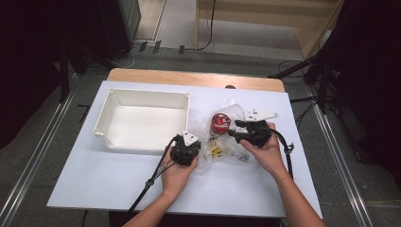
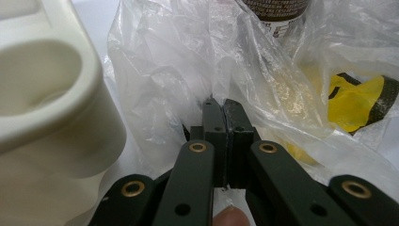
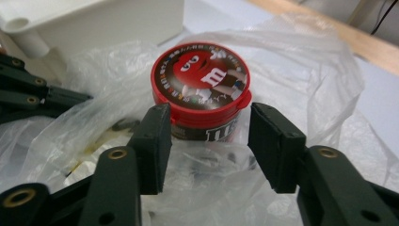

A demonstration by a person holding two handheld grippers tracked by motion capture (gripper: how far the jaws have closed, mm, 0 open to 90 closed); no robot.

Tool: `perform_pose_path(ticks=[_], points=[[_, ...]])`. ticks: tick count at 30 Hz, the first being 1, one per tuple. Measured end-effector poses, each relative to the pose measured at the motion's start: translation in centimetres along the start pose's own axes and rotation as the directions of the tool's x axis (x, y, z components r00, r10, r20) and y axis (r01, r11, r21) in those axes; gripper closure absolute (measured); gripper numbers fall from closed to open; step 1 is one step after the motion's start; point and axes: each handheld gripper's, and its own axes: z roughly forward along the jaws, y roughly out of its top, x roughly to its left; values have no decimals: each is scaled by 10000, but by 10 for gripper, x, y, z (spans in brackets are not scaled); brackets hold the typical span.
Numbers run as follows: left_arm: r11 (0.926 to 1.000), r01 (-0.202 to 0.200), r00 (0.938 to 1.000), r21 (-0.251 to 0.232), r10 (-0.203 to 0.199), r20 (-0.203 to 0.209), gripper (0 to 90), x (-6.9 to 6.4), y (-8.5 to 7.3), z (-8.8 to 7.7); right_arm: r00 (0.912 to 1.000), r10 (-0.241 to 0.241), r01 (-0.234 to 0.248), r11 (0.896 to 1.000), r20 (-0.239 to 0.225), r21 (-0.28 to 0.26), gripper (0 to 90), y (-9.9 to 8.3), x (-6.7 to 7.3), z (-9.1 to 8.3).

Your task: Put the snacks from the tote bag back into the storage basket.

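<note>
The left gripper [image 2: 221, 106] pinches the bag [image 2: 179, 61] while the right gripper [image 3: 207, 129] (jaws spread) straddles the tub [image 3: 201, 89], which next needs gripping.

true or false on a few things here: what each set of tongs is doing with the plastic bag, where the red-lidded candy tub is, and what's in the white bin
1. The left tongs are shut on the plastic bag. True.
2. The right tongs are clamped on the candy tub. False: their jaws stand apart either side of it, with a gap at the right one.
3. The candy tub lies inside the white bin. False: it stands in the bag, beside the bin.
4. The tub has a red lid. True.
5. The white bin holds yellow packets. False: it looks empty; the yellow packet is in the bag.
</note>
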Motion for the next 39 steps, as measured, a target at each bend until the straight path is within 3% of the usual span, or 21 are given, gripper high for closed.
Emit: perform_pose_path(ticks=[2,8,18,23,27,34,39], points=[[10000,12,10000,-1,-12,-3,900,0,0,0,9994,-98,99,9999,-320,28,463,5,0,0],[10000,-10,10000,4,10,14,900,1,0,0,9963,-532,541,9985,-682,112,360,19,-6,6],[10000,-21,10000,21,21,-26,900,1,0,0,9859,-861,974,9925,-1435,737,240,33,-4,23],[10000,-39,10000,5,39,-15,900,0,0,0,9838,-942,1096,9894,-1526,957,200,38,-8,30],[10000,-28,10000,-3,28,-1,900,0,0,0,9832,-1147,1349,9806,-1421,1419,171,40,-9,38],[10000,-3,10000,-2,3,11,900,0,0,0,9848,-994,1238,9770,-1426,1738,172,39,-12,49],[10000,4,10000,-23,-4,-3,900,0,0,0,9838,-1141,1404,9700,-1382,1985,186,40,-10,56]])
